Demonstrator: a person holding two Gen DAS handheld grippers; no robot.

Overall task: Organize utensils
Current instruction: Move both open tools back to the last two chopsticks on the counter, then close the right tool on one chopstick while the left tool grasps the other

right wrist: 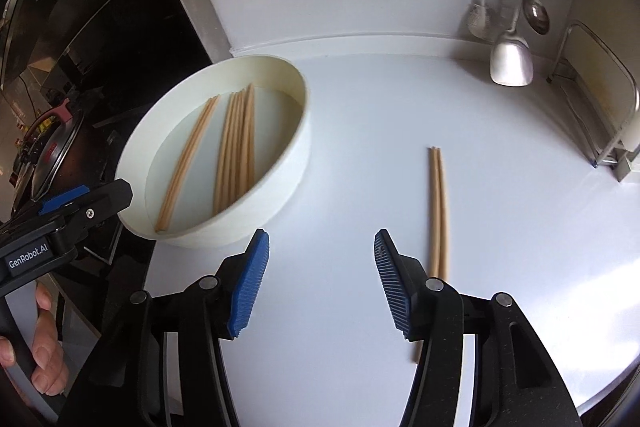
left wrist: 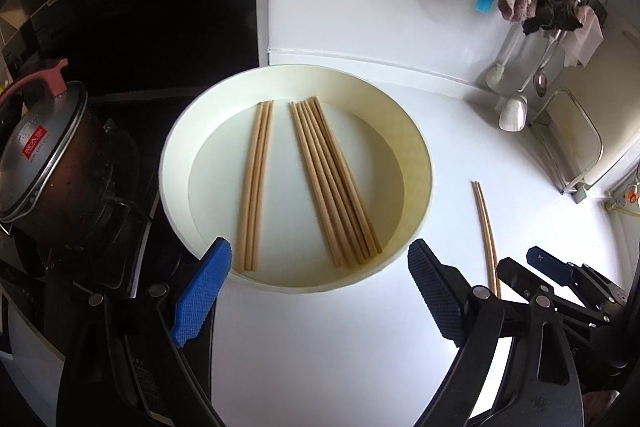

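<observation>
Obstacles around the round tray (left wrist: pixel 416 147): pot (left wrist: pixel 48 155) close on its left; loose chopstick pair (right wrist: pixel 438 211) on bare tabletop (right wrist: pixel 360 167) to its right; hanging ladles (right wrist: pixel 512 59) and wire rack (right wrist: pixel 600 115) farther right. Tabletop before the tray lies open

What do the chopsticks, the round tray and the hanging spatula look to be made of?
Chopsticks: probably bamboo or light wood, tan, matte, no gloss.
Round tray: likely plastic, cream, smooth, faintly yellowed on the inner wall; coated metal is possible.
Hanging spatula: metal, seemingly stainless steel, silvery with a dull sheen.
</observation>
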